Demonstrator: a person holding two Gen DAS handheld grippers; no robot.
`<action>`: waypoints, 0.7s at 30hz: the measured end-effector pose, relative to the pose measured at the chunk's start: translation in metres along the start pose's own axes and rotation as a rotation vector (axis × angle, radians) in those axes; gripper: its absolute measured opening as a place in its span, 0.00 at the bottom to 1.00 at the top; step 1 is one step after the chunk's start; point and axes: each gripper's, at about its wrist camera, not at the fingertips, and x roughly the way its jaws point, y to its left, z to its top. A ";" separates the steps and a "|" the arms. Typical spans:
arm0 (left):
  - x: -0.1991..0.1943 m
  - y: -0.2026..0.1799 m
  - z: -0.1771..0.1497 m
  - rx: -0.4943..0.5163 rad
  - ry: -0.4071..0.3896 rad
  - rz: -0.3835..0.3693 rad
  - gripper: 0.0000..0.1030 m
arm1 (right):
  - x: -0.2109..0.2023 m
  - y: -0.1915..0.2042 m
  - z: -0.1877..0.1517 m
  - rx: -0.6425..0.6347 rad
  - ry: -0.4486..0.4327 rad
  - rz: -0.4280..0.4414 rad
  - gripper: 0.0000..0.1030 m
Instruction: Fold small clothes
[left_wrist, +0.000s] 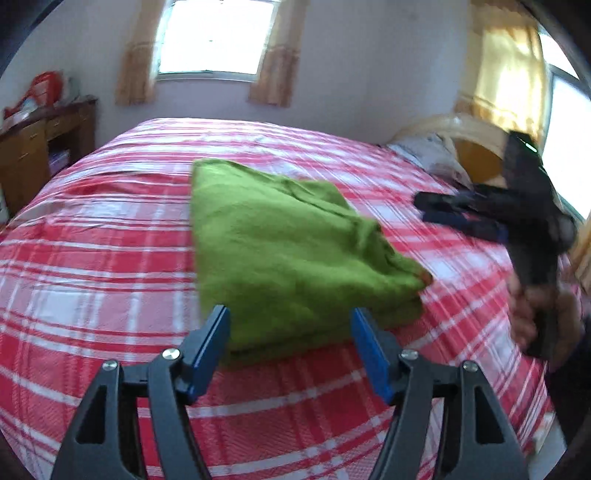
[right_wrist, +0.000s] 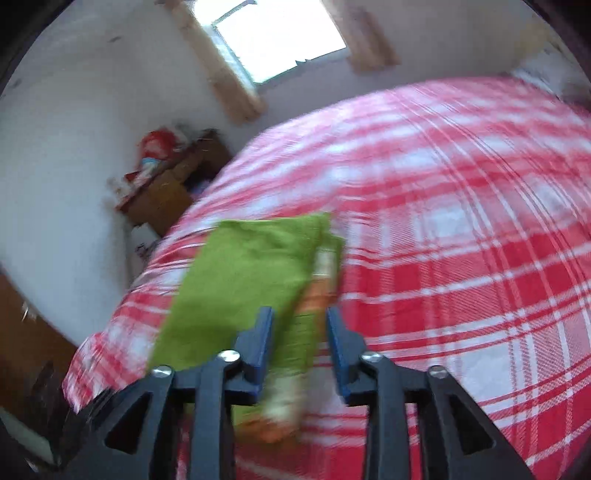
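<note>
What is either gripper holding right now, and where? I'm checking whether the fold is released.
Nothing is held. Both the left gripper and right gripper stand open, clear of the folded green garment on the bed.

Green garment (left_wrist: 280, 236), orange trim; red-white plaid bedspread (left_wrist: 110, 258); blue-padded tools.

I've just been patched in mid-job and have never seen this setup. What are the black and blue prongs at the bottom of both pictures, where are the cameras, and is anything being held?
There is no robot arm: a person holds a two-finger claw in each hand, with a wide-angle camera on each looking forward along its fingers. One picture is from the left claw, the other from the right claw. The left view also shows the right claw from the side, in the person's hand. On the red plaid bed lies a folded green garment. Both claws are open and hold nothing. The right view is blurred.
</note>
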 end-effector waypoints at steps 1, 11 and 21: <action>0.000 -0.001 0.001 -0.006 -0.009 0.015 0.70 | 0.004 0.011 -0.004 -0.023 0.009 0.020 0.76; 0.015 0.030 0.025 -0.079 0.002 0.160 0.80 | 0.063 0.041 -0.046 -0.155 0.120 -0.152 0.33; 0.055 0.031 0.037 -0.068 0.065 0.203 0.80 | 0.046 -0.003 -0.061 0.059 0.086 -0.095 0.07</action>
